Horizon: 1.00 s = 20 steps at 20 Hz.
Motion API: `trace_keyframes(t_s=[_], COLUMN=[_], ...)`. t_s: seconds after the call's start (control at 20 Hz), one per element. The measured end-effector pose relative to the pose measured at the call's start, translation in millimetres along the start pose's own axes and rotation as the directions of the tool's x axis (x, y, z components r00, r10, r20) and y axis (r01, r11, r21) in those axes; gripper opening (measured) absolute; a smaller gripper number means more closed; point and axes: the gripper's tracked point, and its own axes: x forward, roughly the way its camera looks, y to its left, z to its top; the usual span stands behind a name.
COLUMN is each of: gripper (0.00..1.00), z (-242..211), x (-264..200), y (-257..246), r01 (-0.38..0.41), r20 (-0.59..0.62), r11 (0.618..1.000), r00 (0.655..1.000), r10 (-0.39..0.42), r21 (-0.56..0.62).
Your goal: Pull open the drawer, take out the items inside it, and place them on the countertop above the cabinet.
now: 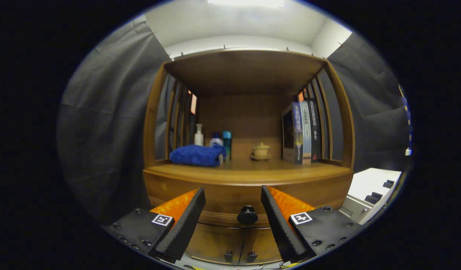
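In the gripper view I had the gripper (233, 210) spread wide, its fingers holding nothing, aimed at the wooden cabinet (151, 123). The drawer (222, 200) sat shut just under the countertop (253, 170), and its dark round knob (247, 215) showed in the gap between my fingertips, a little beyond them and not touched. On the countertop lay a blue cloth (197, 155), some bottles (211, 139) behind it, a small lidded pot (260, 151) and a row of books (304, 131). I judged I was at the first step, the approach to the drawer. Next I needed to ease forward, close on the knob, then pull straight back.
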Motion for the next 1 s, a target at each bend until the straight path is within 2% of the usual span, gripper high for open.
trace_keyframes(t_s=[0.2,0.3,0.55,0.6,0.75,0.9,1.0], gripper=[0.93,0.89,0.74,0.74,0.57,0.4,0.32], z=[-39.4,-49.1,-49.4,-50.0,-49.6,-52.2,-50.8], x=[39.5,46.5,64.7,67.1,66.1,67.5,63.1], y=[-26.1,-22.7,-19.2,-16.4,-18.3,-19.4,-20.8], r01=[0.053,0.038,0.022,0.022,0.035,0.023,0.046], r20=[-0.069,-0.095,-0.084,-0.094,-0.087,-0.11,-0.117], r11=[0.996,0.995,1.0,1.0,0.999,0.999,0.998], r00=[0.996,0.995,0.996,0.995,0.995,0.994,0.992], r10=[-0.048,-0.028,-0.02,-0.021,-0.037,-0.019,-0.041], r21=[0.073,0.097,0.022,0.016,-0.024,0.043,0.038])
